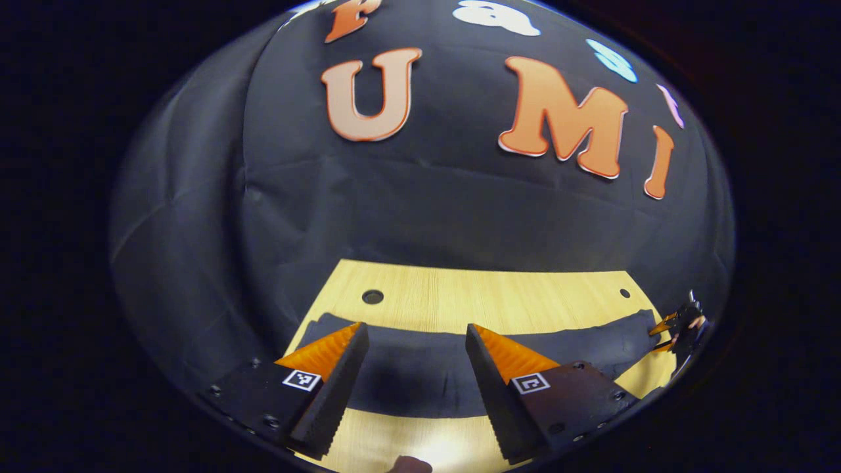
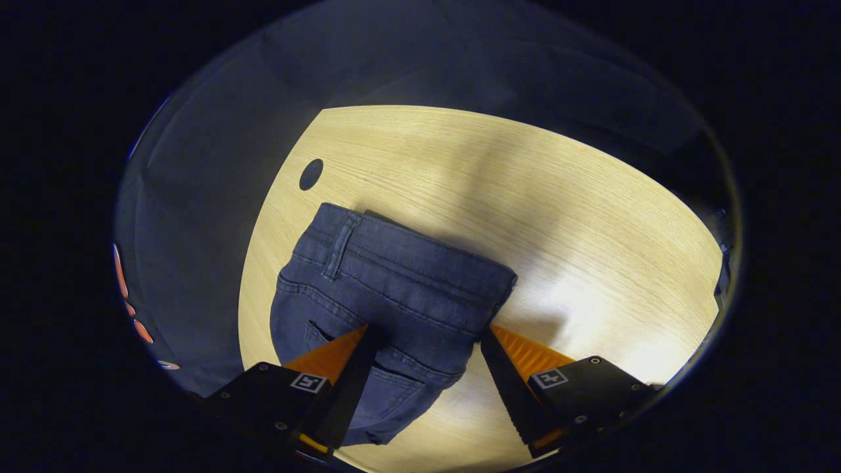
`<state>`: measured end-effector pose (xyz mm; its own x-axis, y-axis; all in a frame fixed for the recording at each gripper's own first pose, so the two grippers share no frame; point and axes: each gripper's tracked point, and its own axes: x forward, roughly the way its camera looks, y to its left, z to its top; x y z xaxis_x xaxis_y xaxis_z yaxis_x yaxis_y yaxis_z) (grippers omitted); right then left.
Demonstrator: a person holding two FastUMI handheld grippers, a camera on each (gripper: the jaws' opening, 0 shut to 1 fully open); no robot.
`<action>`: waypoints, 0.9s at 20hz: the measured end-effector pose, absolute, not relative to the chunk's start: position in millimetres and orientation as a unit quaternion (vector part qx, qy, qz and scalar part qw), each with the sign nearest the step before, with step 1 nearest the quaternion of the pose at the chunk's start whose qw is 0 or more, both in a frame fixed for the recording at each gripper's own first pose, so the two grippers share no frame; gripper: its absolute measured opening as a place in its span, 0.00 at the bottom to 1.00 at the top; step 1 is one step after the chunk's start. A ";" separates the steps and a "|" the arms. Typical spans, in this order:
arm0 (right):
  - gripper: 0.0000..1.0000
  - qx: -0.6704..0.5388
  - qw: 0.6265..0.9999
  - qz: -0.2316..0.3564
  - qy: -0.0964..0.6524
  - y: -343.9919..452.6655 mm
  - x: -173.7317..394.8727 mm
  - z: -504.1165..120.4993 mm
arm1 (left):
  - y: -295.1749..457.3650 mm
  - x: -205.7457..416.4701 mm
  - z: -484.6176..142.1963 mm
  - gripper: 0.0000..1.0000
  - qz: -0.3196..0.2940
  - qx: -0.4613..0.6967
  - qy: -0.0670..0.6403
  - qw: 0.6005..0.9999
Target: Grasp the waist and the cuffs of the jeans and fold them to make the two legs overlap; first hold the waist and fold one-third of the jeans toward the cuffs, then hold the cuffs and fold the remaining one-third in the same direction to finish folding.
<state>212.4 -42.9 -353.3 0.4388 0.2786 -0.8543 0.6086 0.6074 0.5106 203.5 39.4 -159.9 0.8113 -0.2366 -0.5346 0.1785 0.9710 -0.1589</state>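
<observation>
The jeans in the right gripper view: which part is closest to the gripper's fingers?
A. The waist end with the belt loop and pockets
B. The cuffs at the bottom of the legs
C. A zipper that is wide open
A: the jeans show their waistband, a belt loop and a back pocket, lying flat on the wooden table between the open right gripper fingers.

dark blue denim jeans [image 2: 394, 289], pale wood-grain table [image 2: 558, 217], black cloth wall [image 1: 427, 210]
</observation>
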 end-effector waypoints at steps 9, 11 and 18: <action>0.40 0.501 0.729 -0.096 0.456 -24.6 229.1 -350.2 | -5.1 156.6 -111.3 0.84 -0.119 -0.021 0.208 0.970; 0.24 0.476 0.745 -0.099 0.457 -24.8 227.2 -353.5 | -21.3 145.5 -116.4 0.87 -0.132 -0.014 0.217 0.967; 0.12 0.467 0.781 -0.074 0.408 -20.7 220.8 -309.4 | -29.8 119.3 -131.2 0.84 -0.140 -0.018 0.241 0.960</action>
<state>220.8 -20.7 -309.4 0.6558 0.2669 -0.7062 0.4965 0.5522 0.6698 119.3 -29.8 -131.2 0.8448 -0.2775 -0.4575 0.2597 0.9602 -0.1028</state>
